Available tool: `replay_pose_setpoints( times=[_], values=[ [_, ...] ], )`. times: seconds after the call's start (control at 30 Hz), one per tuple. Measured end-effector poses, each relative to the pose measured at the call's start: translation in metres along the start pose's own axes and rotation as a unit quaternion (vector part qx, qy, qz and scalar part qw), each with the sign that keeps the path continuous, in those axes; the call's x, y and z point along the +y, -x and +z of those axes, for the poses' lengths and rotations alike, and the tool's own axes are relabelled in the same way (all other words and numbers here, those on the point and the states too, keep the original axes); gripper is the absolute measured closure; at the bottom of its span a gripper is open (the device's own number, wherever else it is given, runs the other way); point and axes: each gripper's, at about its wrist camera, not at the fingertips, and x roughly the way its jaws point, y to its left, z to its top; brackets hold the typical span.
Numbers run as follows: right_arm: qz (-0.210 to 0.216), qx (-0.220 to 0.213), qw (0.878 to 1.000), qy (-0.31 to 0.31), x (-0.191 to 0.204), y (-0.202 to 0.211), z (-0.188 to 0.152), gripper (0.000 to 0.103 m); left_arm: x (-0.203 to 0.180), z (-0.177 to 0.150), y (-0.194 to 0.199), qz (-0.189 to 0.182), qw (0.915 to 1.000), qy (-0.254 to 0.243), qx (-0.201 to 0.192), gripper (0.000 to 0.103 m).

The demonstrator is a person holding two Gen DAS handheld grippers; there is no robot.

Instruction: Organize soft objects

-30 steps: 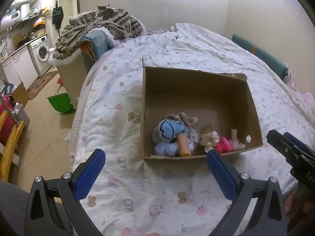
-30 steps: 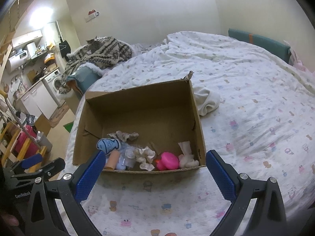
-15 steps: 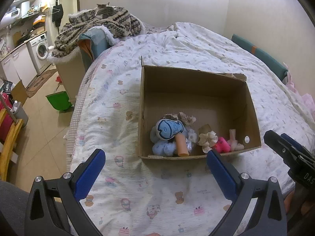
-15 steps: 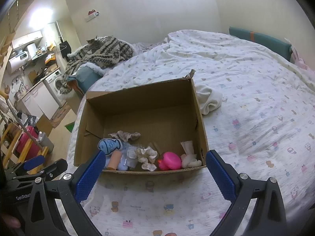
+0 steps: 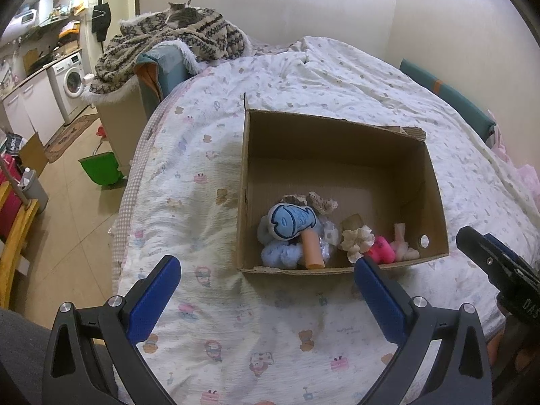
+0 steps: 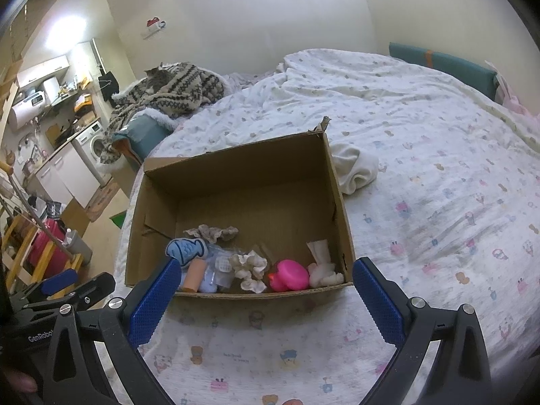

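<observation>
An open cardboard box sits on the bed. Along its near wall lie a blue fish plush, a peach cylinder, a cream scrunchie, a pink rubber duck and a white soft piece. A white cloth lies on the bed outside the box's right wall. My left gripper is open and empty, just short of the box. My right gripper is open and empty, also just short of it.
The bed carries a white patterned quilt. Its left edge drops to a tiled floor with a green bin. A cat lies on a patterned blanket at the back left. A teal headboard pad runs along the right.
Both grippers have drawn back slightly toward me and stayed open. The box and its contents have not moved.
</observation>
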Motion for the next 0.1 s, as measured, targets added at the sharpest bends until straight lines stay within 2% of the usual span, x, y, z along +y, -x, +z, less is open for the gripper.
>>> replay_pose_setpoints(
  times=[0.1],
  values=[
    [0.0, 0.001, 1.0, 0.0, -0.0002, -0.0003, -0.0003, 0.0, 0.0014, -0.0005, 0.0001, -0.002, 1.0, 0.004, 0.0, 0.0]
  ],
)
